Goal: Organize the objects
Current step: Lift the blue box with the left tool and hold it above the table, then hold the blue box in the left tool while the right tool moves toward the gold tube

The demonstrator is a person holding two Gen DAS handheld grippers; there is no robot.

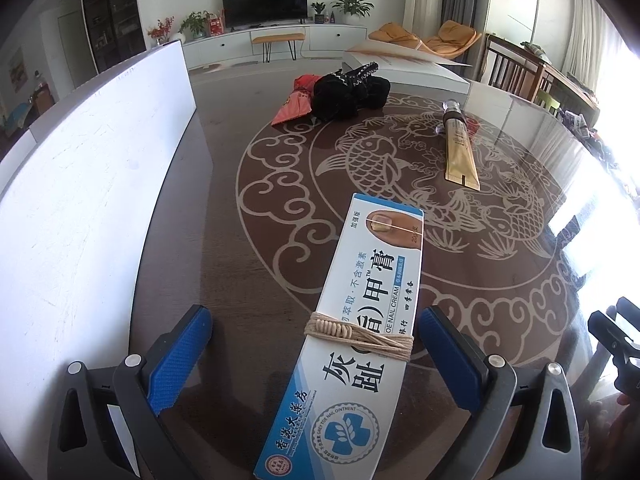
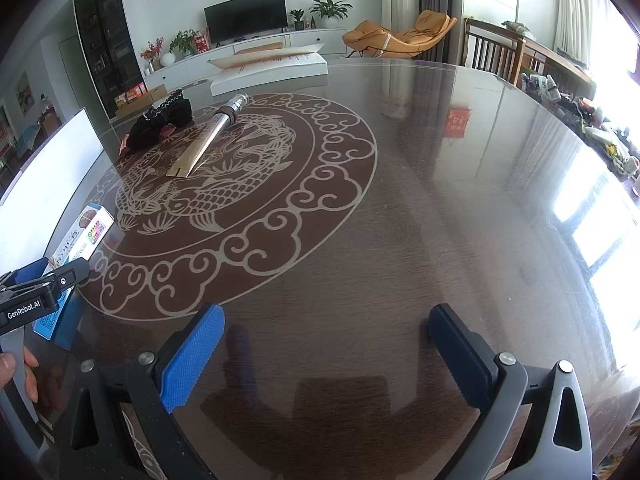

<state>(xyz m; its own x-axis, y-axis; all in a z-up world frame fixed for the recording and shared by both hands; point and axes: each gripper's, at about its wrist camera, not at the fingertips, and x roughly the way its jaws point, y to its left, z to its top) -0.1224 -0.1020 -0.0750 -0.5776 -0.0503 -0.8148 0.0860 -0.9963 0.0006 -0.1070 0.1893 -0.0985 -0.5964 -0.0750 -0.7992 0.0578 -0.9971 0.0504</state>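
Observation:
A long white and blue nail cream box (image 1: 360,304), with beige string wound round its middle, lies flat on the glass-topped table (image 2: 420,200). My left gripper (image 1: 314,316) stands open around the box's near half, with a gap between each blue pad and the box. In the right wrist view the same box (image 2: 90,232) shows at the left edge, beside the left gripper (image 2: 40,292) and a person's hand. My right gripper (image 2: 326,312) is open over bare table with nothing between its fingers. A gold tube (image 1: 460,152) lies farther off on the fish pattern.
A tall white board (image 1: 100,184) stands along the table's left side, close to the left finger. A black pouch (image 1: 352,90) lies on a red item (image 1: 296,104) at the far side. A flat white carton (image 2: 272,68) lies beyond. Wooden chairs (image 2: 496,56) stand at the right.

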